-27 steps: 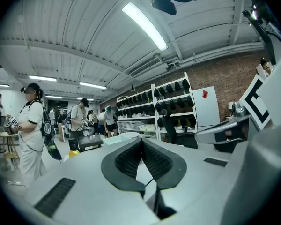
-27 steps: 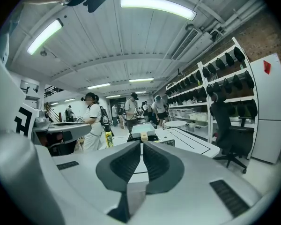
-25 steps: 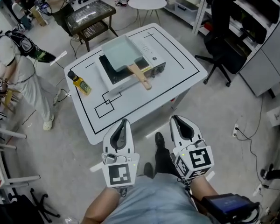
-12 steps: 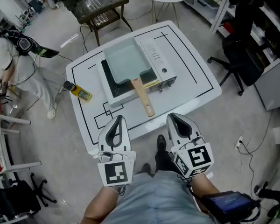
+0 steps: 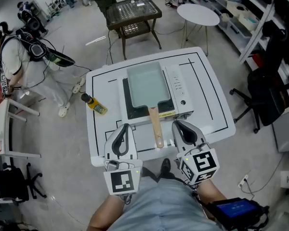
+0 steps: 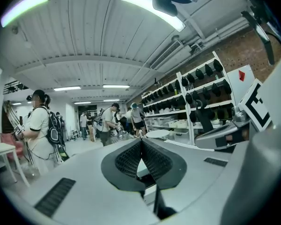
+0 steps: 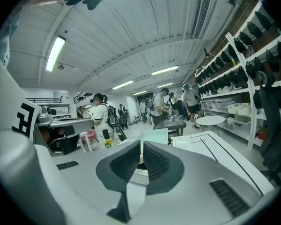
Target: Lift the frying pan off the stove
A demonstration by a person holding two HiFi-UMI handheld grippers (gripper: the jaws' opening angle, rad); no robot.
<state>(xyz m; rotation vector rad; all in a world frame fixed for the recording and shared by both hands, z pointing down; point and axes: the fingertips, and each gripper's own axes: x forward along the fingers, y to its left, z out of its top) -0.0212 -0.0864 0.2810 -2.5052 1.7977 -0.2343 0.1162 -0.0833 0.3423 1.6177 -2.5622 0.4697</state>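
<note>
A pale green rectangular frying pan sits on a portable stove on the white table. Its wooden handle points toward me and ends between my two grippers. My left gripper hovers over the table's near edge, left of the handle, shut and holding nothing. To the right of the handle, my right gripper is also shut and empty. In the right gripper view the pan shows just beyond the closed jaws. The left gripper view shows its closed jaws.
A yellow bottle lies on the table left of the stove. Behind the table stand a dark side table and a round white table. An office chair is at the right, a person at the left.
The table has come closer and turned squarer to me. Both grippers now reach its near edge, with the pan handle between them. Their jaws stay shut.
</note>
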